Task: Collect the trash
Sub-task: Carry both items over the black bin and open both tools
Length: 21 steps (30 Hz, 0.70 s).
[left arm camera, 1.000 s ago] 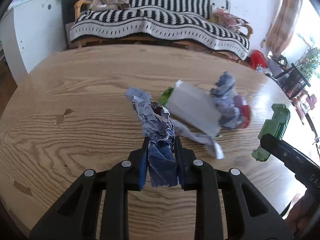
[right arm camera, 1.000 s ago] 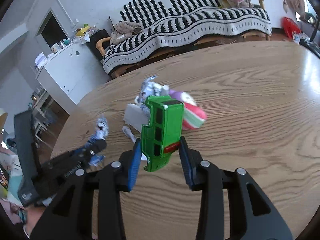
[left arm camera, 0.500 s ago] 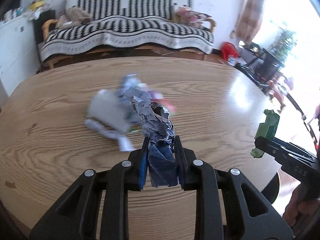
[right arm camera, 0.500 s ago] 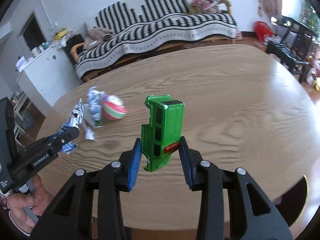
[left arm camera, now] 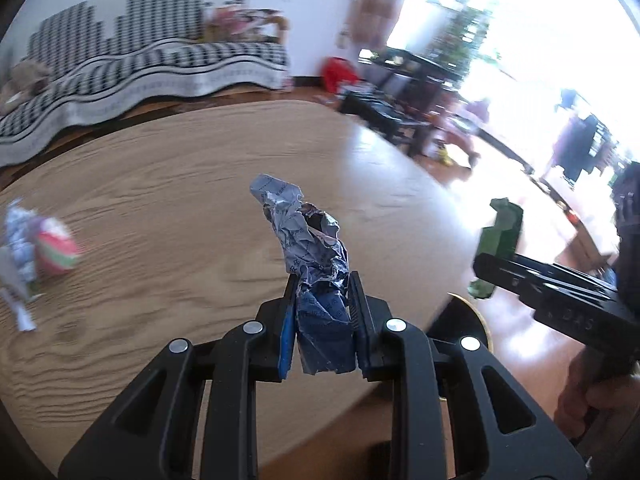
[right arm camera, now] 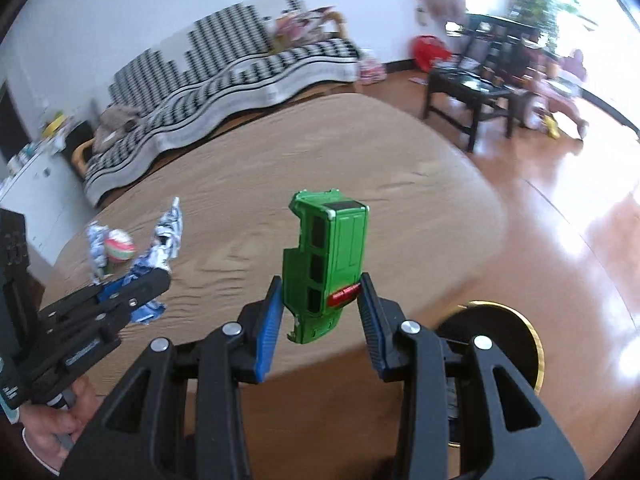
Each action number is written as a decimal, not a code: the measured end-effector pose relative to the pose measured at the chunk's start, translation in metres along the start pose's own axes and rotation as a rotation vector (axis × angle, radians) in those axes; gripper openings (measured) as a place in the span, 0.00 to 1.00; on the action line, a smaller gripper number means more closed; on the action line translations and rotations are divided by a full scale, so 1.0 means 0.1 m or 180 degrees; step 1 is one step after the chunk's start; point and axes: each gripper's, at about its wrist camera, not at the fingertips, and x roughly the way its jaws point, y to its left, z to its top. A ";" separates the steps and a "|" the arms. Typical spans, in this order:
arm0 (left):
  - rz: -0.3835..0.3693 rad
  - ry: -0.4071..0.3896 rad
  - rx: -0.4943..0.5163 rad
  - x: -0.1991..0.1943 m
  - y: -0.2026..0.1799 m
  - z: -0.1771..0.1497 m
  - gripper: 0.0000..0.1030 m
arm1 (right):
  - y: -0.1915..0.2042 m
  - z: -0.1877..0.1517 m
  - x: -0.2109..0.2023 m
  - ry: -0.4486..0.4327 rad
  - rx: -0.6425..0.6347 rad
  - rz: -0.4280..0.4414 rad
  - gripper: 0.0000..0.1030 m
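Observation:
My left gripper [left arm camera: 322, 312] is shut on a crumpled blue and silver foil wrapper [left arm camera: 310, 248] and holds it upright above the round wooden table [left arm camera: 160, 184]. My right gripper [right arm camera: 320, 300] is shut on a green toy car shell [right arm camera: 326, 256], held upright near the table's right edge; the shell also shows in the left wrist view [left arm camera: 498, 240]. A red and white ball [left arm camera: 54, 248] and more crumpled wrapper [left arm camera: 18, 240] lie on the table at the left. A black bin with a gold rim [right arm camera: 516, 344] stands on the floor below the table edge.
A black and white striped sofa [right arm camera: 224, 80] stands behind the table. A dark low table [right arm camera: 476, 100] and clutter sit on the bright wood floor at the right. A white cabinet [right arm camera: 32, 200] stands at the left.
Both grippers have swung to the right with their loads, from the middle of the table toward its right edge. The ball and loose wrapper now lie far left. The bin has come into view.

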 end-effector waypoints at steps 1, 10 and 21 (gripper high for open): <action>-0.0061 0.0001 0.0045 0.04 -0.10 -0.01 0.23 | -0.12 -0.03 -0.02 -0.0003 0.0053 -0.0040 0.37; -0.0540 0.0126 0.0389 0.41 -0.98 -0.14 0.23 | -1.24 -0.28 -0.22 0.0041 0.0572 -0.0301 0.37; -0.0924 0.0399 0.0792 0.84 -1.58 -0.39 0.23 | -1.74 -0.46 -0.25 0.0301 0.0954 -0.0573 0.37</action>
